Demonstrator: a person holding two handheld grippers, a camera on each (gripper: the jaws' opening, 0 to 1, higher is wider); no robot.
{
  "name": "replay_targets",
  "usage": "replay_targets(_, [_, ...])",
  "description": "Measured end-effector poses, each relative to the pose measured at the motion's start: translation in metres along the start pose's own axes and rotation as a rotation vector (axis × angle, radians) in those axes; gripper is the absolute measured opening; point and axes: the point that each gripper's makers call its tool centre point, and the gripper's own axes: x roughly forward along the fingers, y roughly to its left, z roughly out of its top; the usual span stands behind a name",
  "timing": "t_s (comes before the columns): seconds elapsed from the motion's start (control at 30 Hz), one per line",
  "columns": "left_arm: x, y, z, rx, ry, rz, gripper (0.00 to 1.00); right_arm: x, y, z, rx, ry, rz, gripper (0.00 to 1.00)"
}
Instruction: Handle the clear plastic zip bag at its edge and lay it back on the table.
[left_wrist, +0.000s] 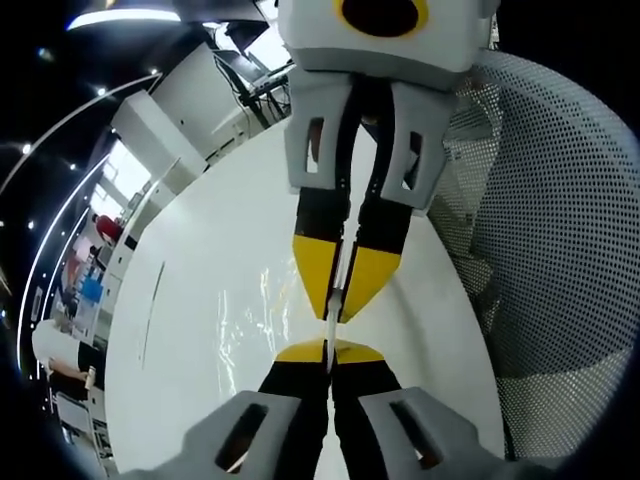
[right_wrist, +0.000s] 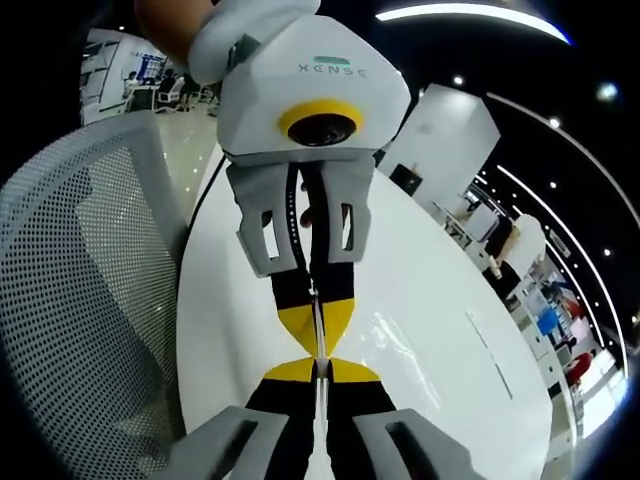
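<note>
The left hand-held gripper (left_wrist: 328, 350) and right hand-held gripper (right_wrist: 322, 368) are meeting tip to tip, both pinching the clear zip bag (left_wrist: 262, 322) edge above the white table (left_wrist: 190, 330). "XENSE" is showing on the facing housing; a mesh chair (right_wrist: 75, 300) is standing beside.

The left gripper (left_wrist: 328, 350), at the bottom centre of the left gripper view, has pale grey jaws turning black and ending in yellow tips; the right gripper (left_wrist: 340, 300), coming down from the top of that frame, wears the same grey, black and yellow under a white body. The zip bag (left_wrist: 255, 325) is clear, with glossy white glints, lying on a plain white table (left_wrist: 180, 330). At the right of the frame, a chair back (left_wrist: 560, 250) is light grey mesh dotted with small dark holes.
</note>
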Motion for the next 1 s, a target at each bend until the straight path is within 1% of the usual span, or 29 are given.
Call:
replay_targets(0.47, [-0.003,0.003,0.003,0.002,-0.01,0.01,0.0,-0.0023,-0.003,-0.0007,0.004,0.001,-0.018,0.0])
replay_targets(1.0, [-0.0043,0.0049,0.0028,-0.004,-0.014,0.011,0.0,-0.003,-0.0059,-0.0007,0.012,0.002,-0.031,0.0])
